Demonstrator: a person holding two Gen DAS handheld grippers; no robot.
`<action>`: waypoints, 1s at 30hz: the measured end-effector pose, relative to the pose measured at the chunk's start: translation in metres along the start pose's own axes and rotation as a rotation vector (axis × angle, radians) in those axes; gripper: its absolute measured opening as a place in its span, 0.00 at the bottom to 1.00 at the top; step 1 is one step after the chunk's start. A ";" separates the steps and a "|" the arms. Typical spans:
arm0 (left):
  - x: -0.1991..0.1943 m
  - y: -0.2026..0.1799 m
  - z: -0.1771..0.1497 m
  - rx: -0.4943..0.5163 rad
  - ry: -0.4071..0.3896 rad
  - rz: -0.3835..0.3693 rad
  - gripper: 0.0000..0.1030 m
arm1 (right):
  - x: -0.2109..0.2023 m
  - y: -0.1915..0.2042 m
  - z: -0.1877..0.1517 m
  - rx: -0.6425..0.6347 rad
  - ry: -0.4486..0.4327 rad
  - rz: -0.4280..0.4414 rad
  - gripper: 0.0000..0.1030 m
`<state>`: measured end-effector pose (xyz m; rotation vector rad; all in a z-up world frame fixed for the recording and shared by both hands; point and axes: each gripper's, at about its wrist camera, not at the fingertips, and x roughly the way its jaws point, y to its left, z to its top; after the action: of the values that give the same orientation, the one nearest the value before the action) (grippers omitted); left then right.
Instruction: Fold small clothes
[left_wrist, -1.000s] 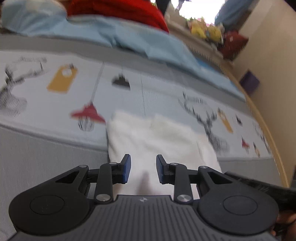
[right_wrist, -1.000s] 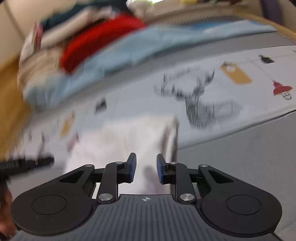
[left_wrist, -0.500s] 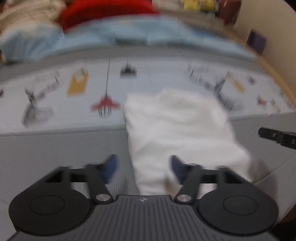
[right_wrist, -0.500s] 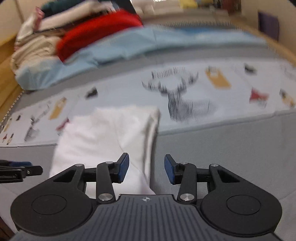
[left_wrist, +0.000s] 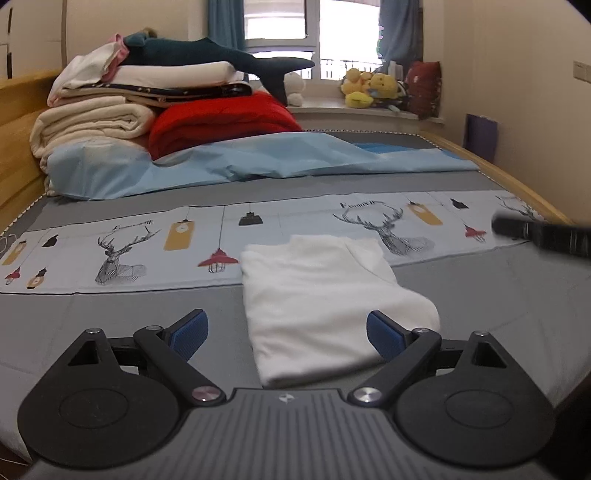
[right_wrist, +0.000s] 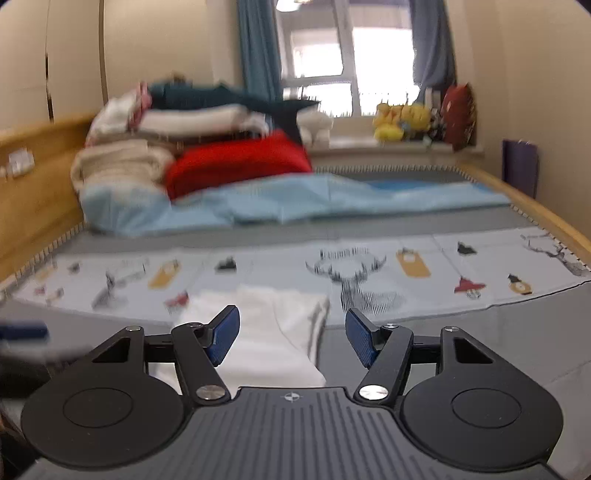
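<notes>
Now, both jaws opening, empty, white garment (left_wrist: 325, 295) released

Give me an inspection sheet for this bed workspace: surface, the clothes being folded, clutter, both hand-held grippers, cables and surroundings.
Surface: grey bed with a printed cloth strip laid across it.
Job's things: white garment lying folded, partly on the strip, nothing holding it.
Clutter: stack of folded blankets, red blanket, light blue sheet, plush shark on top of the stack.
Grippers: left hand-held gripper and right hand-held gripper both opening, above the garment, pads clear of it.
Cables: nothing seen.
Surroundings: window, soft toys on the sill, wooden headboard.
</notes>
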<state>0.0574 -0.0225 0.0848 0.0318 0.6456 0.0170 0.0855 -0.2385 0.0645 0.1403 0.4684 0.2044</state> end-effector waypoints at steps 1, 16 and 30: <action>0.002 0.000 -0.008 -0.005 0.005 0.005 0.94 | -0.001 0.001 -0.004 0.008 0.007 -0.005 0.61; 0.013 0.007 -0.015 -0.096 -0.025 0.024 0.94 | -0.004 0.020 -0.020 -0.055 0.070 0.017 0.52; 0.022 -0.003 -0.023 -0.064 0.022 0.023 0.94 | 0.004 0.018 -0.032 -0.065 0.165 0.031 0.63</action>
<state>0.0614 -0.0240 0.0531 -0.0227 0.6664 0.0604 0.0716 -0.2173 0.0378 0.0677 0.6229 0.2626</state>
